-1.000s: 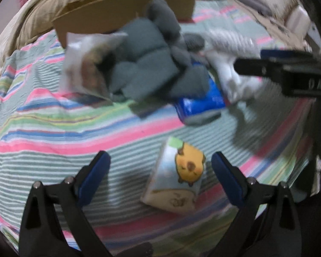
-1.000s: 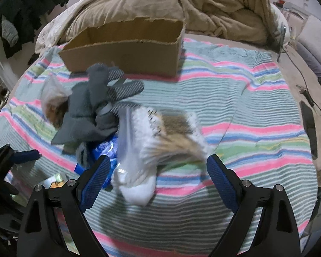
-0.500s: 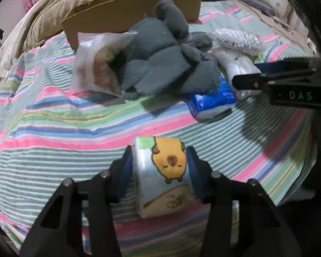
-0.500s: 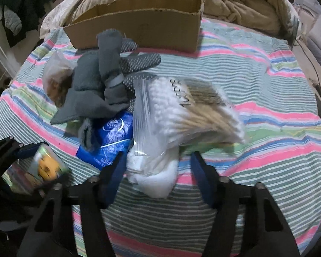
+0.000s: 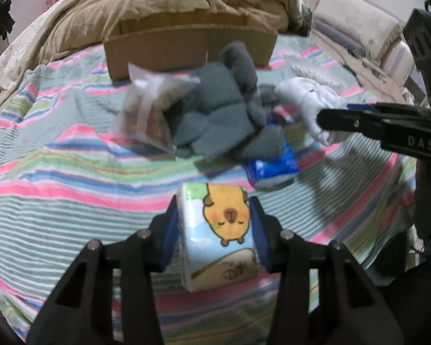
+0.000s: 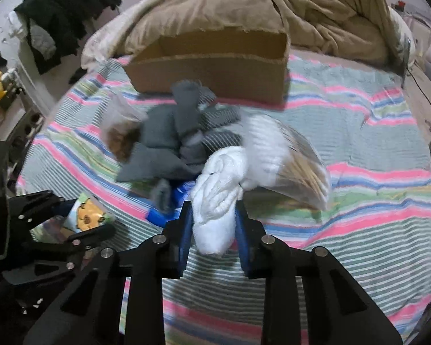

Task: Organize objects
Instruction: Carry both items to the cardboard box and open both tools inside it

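Where the striped bedspread [image 5: 71,201] meets the tan duvet, a cardboard box [image 6: 212,69] stands behind a heap — grey socks [image 5: 221,115], a clear bag [image 5: 149,112], a half-buried blue packet [image 5: 273,166]. Motion blur hides the bag's contents. The left gripper [image 5: 215,227] clamps a tissue pack [image 5: 218,230]; the right gripper [image 6: 214,224] pinches a white sock [image 6: 218,201].

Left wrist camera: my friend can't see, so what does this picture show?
The left gripper squeezes a tissue pack with a cartoon capybara above a striped bedspread. Behind lie grey socks, a blue packet and a cardboard box.
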`<state>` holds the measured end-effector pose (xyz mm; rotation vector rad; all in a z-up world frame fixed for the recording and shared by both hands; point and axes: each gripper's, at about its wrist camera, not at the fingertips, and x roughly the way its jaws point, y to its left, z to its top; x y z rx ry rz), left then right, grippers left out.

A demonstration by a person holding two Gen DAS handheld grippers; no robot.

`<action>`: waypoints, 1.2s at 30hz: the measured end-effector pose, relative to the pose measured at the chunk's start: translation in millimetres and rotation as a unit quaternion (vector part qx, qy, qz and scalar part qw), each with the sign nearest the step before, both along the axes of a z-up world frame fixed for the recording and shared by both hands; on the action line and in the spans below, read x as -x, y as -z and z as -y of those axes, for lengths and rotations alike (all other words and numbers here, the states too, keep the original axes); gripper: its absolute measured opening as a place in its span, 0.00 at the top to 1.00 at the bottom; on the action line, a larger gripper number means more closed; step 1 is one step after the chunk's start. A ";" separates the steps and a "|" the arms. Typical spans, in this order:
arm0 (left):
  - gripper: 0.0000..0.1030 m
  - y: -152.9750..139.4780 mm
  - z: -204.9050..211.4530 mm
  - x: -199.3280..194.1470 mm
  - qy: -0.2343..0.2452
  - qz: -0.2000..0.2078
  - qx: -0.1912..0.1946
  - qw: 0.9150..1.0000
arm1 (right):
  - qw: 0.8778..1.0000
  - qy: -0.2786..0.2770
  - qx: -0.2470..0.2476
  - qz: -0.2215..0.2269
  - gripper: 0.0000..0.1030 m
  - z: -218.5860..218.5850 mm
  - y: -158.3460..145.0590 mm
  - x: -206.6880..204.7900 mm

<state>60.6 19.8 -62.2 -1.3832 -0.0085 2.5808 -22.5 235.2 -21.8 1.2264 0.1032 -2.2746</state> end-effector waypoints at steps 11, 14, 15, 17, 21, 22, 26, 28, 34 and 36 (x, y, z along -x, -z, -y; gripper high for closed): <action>0.55 -42.7 7.4 44.2 -0.048 -0.051 -0.022 0.997 | 0.998 -0.010 0.029 -0.058 0.72 1.8 -54.1 16.6; 0.55 -59.4 11.6 58.7 -0.065 -0.075 -0.019 0.995 | 0.997 -0.012 0.031 -0.071 0.72 0.9 -63.2 23.9; 0.55 -63.9 12.4 63.0 -0.067 -0.079 -0.021 0.994 | 0.997 -0.012 0.030 -0.074 0.72 0.8 -65.9 26.4; 0.55 -73.7 15.1 73.1 -0.070 -0.087 -0.025 0.993 | 0.996 -0.012 0.030 -0.082 0.72 0.5 -70.8 32.6; 0.55 -84.9 17.5 88.3 -0.074 -0.099 -0.029 0.992 | 0.995 -0.012 0.025 -0.096 0.72 0.3 -79.3 46.4; 0.55 -87.5 18.3 92.4 -0.075 -0.103 -0.029 0.991 | 0.995 -0.012 0.023 -0.100 0.72 0.7 -81.8 50.2; 0.55 -95.7 19.7 112.1 -0.073 -0.113 -0.024 0.991 | 0.994 -0.012 0.019 -0.111 0.72 2.2 -88.6 66.0; 0.55 -97.9 19.7 120.9 -0.072 -0.116 -0.025 0.990 | 0.993 -0.014 0.016 -0.118 0.72 4.4 -91.5 75.5; 0.55 -101.9 25.0 157.1 -0.073 -0.120 -0.035 0.990 | 0.993 -0.014 0.009 -0.121 0.72 10.1 -93.0 106.1; 0.55 -101.8 25.1 168.2 -0.071 -0.120 -0.036 0.990 | 0.993 -0.011 0.009 -0.120 0.72 11.6 -92.3 117.3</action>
